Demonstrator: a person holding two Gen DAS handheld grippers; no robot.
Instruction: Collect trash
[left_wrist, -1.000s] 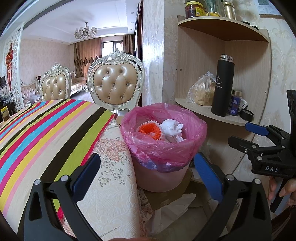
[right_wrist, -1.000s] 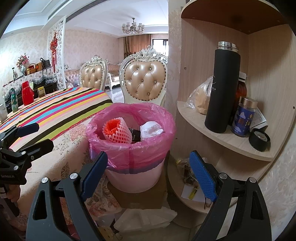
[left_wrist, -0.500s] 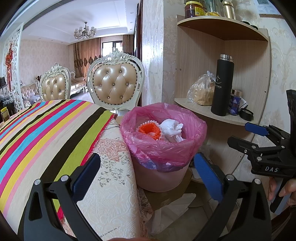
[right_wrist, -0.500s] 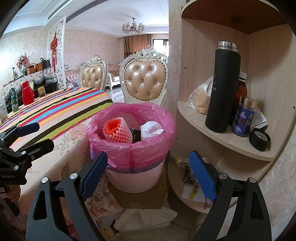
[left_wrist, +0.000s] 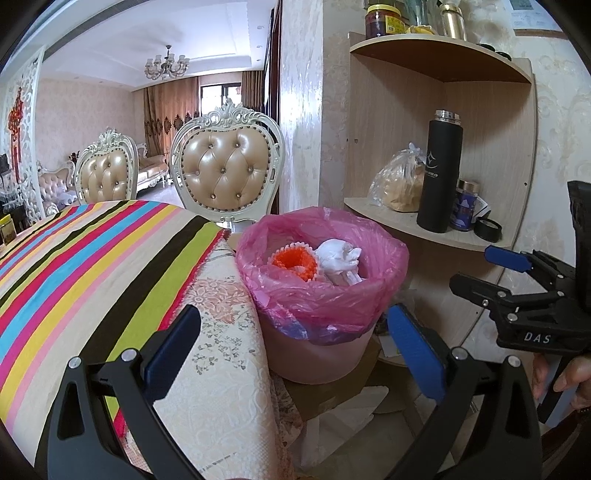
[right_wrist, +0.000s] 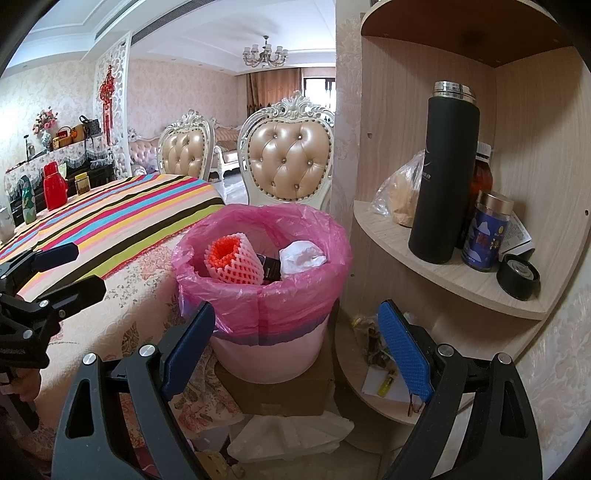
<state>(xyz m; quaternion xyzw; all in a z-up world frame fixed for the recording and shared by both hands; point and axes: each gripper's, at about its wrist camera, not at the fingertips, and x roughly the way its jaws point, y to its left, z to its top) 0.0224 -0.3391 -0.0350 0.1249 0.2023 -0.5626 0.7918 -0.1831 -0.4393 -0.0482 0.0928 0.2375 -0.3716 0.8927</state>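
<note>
A pink bin (left_wrist: 317, 350) (right_wrist: 266, 354) lined with a pink plastic bag (left_wrist: 325, 295) (right_wrist: 262, 295) stands on a cardboard box beside the table. Inside lie an orange-and-white foam fruit net (left_wrist: 295, 260) (right_wrist: 231, 260), crumpled white paper (left_wrist: 338, 258) (right_wrist: 301, 258) and a dark item (right_wrist: 271, 267). My left gripper (left_wrist: 291, 343) is open and empty, held in front of the bin. My right gripper (right_wrist: 295, 343) is open too, nothing between its blue pads, also just short of the bin. Each gripper shows at the edge of the other's view.
A table with a striped cloth (left_wrist: 74, 266) (right_wrist: 122, 214) lies left of the bin. A wooden corner shelf (right_wrist: 443, 273) on the right holds a black flask (right_wrist: 443, 177), a bagged food item (left_wrist: 400, 184) and a jar. Two padded chairs (left_wrist: 225, 173) stand behind. White paper (right_wrist: 295, 432) lies on the floor.
</note>
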